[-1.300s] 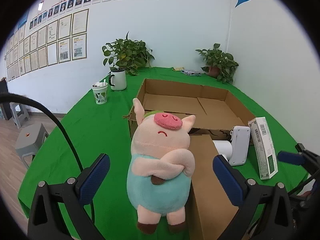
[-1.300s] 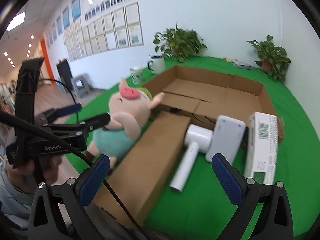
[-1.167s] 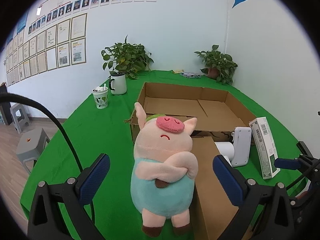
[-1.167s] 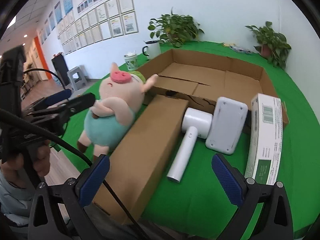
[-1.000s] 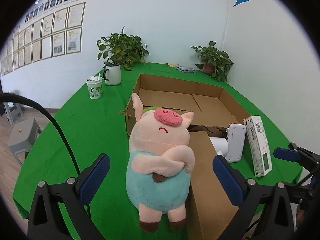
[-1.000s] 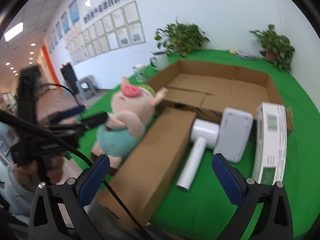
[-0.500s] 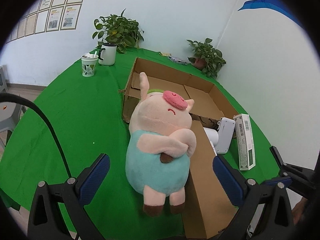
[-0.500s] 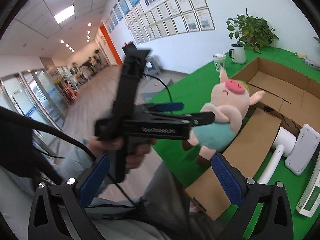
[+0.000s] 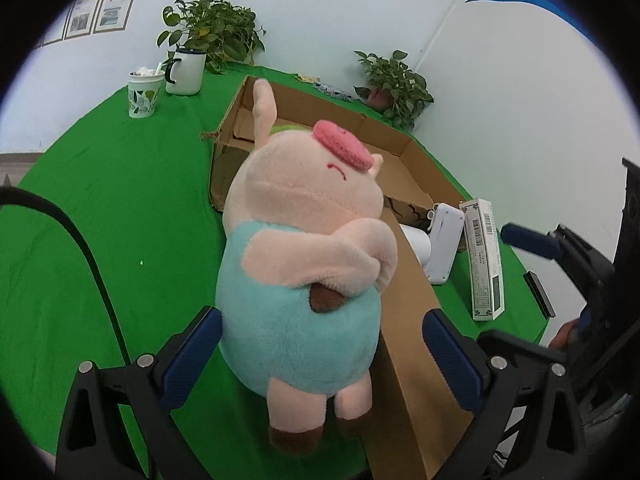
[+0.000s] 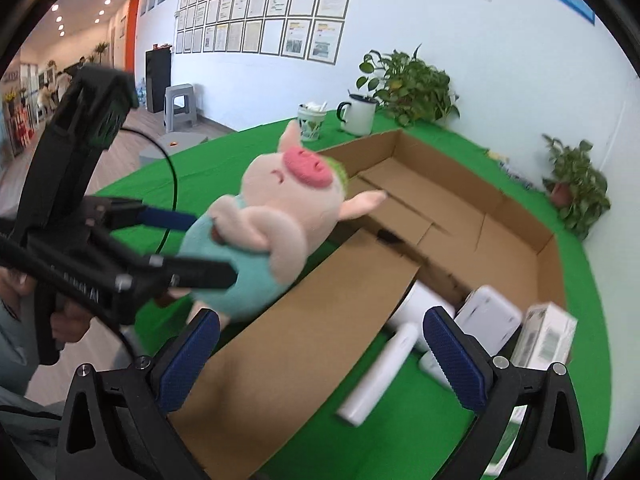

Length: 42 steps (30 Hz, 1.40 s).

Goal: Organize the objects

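A plush pig (image 9: 308, 248) in a teal outfit stands on the green table beside the open cardboard box (image 9: 404, 152). My left gripper (image 9: 320, 356) is open, its blue pads on either side of the pig's belly; the left pad (image 9: 192, 356) looks close to the plush. In the right wrist view the pig (image 10: 272, 224) sits between the left gripper's fingers (image 10: 200, 270). My right gripper (image 10: 320, 360) is open and empty above the box's folded-out flap (image 10: 312, 344).
A white hair dryer (image 10: 384, 364), a white device (image 10: 488, 316) and a white and green carton (image 9: 484, 260) lie right of the flap. A paper cup (image 9: 145, 94), a white mug (image 9: 186, 70) and potted plants (image 9: 212, 36) stand at the back.
My left gripper has moved in close around the pig, which now fills the space between the pads. My right gripper has swung back towards the box and the white items.
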Each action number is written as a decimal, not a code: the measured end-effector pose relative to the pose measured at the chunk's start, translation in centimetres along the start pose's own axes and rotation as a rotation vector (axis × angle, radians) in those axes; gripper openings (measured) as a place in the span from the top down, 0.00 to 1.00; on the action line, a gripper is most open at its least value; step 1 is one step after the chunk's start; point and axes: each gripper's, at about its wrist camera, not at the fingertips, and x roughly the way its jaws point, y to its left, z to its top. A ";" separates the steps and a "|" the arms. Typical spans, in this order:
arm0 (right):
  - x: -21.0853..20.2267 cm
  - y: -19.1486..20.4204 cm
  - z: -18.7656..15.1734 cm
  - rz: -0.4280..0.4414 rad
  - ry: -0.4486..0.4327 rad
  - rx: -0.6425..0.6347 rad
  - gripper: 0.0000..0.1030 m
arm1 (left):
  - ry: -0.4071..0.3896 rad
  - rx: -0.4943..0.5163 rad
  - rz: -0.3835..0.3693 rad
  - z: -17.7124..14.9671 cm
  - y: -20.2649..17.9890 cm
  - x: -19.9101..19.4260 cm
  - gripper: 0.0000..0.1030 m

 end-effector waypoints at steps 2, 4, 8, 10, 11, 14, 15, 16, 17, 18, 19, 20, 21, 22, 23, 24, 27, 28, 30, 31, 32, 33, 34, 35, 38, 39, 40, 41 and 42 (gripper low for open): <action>0.3 -0.2 0.8 -0.015 -0.014 -0.028 0.01 | 0.000 0.008 0.033 -0.4 0.3 0.3 0.10; 0.6 -0.2 1.8 0.004 -0.023 -0.039 0.02 | 0.000 0.014 0.073 -0.8 0.5 0.5 0.22; 3.1 -1.1 3.4 0.084 -0.027 -0.001 0.03 | -0.005 -0.018 0.053 -1.2 1.3 0.1 0.31; 4.3 -1.7 3.9 0.128 -0.029 0.031 0.03 | -0.004 -0.038 0.044 -1.4 1.8 -0.3 0.37; 4.6 -1.9 3.9 0.151 -0.030 0.043 0.04 | -0.006 -0.051 0.037 -1.5 2.0 -0.6 0.39; 5.3 -1.9 4.3 0.247 -0.028 0.078 0.04 | -0.010 -0.077 0.037 -1.9 2.5 -1.8 0.44; 5.4 -1.8 4.6 0.283 -0.031 0.090 0.04 | -0.011 -0.076 0.048 -2.1 2.4 -2.3 0.44; 5.6 -1.7 5.0 0.321 -0.033 0.100 0.04 | -0.013 -0.071 0.058 -2.4 2.3 -3.0 0.45; 5.7 -1.4 5.3 0.366 -0.033 0.107 0.04 | -0.016 -0.065 0.064 -2.7 2.2 -3.7 0.45; 5.9 -1.0 5.7 0.403 -0.030 0.111 0.04 | -0.018 -0.065 0.067 -3.1 2.1 -4.5 0.47; 6.2 -0.5 6.1 0.450 -0.026 0.115 0.04 | -0.016 -0.072 0.070 -3.4 2.2 -5.1 0.48; 6.5 0.0 6.4 0.477 -0.020 0.116 0.04 | -0.009 -0.084 0.073 -3.8 2.3 -5.6 0.48; 7.0 0.7 6.7 0.511 -0.010 0.121 0.04 | -0.008 -0.098 0.075 -4.2 2.5 -6.0 0.48; 7.4 1.2 6.9 0.533 0.000 0.126 0.04 | -0.008 -0.110 0.082 -4.5 2.7 -6.4 0.48; 8.2 1.7 7.1 0.565 0.015 0.140 0.04 | -0.010 -0.128 0.081 -4.9 3.0 -6.7 0.48; 8.4 2.2 7.0 0.579 0.025 0.148 0.04 | -0.010 -0.144 0.079 -5.1 3.2 -6.8 0.48; 10.0 3.0 7.0 0.602 0.070 0.191 0.03 | -0.011 -0.168 0.084 -5.5 3.3 -7.0 0.48; 10.5 3.3 6.9 0.594 0.087 0.204 0.00 | -0.011 -0.168 0.089 -5.5 3.1 -7.0 0.48; 11.5 3.4 6.6 0.579 0.133 0.252 0.01 | -0.009 -0.165 0.095 -5.4 3.0 -6.8 0.48; 12.0 3.4 6.4 0.584 0.160 0.282 0.01 | -0.006 -0.166 0.095 -5.4 3.0 -6.7 0.48; 12.4 3.4 6.1 0.588 0.187 0.315 0.01 | -0.003 -0.166 0.095 -5.3 3.0 -6.7 0.48; 12.7 3.5 6.0 0.589 0.201 0.338 0.01 | 0.001 -0.162 0.096 -5.3 3.0 -6.6 0.48; 13.0 3.6 5.8 0.588 0.215 0.361 0.01 | 0.005 -0.157 0.098 -5.3 2.9 -6.5 0.48; 13.4 3.8 5.8 0.590 0.235 0.387 0.00 | 0.009 -0.150 0.102 -5.2 2.8 -6.5 0.48; 14.5 4.3 5.7 0.565 0.296 0.436 0.00 | 0.015 -0.128 0.117 -5.2 2.4 -6.3 0.48; 15.0 4.2 5.9 0.542 0.303 0.445 0.00 | 0.015 -0.121 0.122 -5.2 2.2 -6.2 0.48; 15.1 4.5 5.9 0.519 0.310 0.455 0.00 | 0.015 -0.108 0.126 -5.1 2.0 -6.1 0.48; 15.3 4.7 6.0 0.489 0.319 0.459 0.00 | 0.014 -0.097 0.131 -5.1 1.9 -6.1 0.48; 15.3 5.0 5.6 0.463 0.324 0.453 0.00 | 0.014 -0.087 0.135 -5.0 1.7 -6.0 0.48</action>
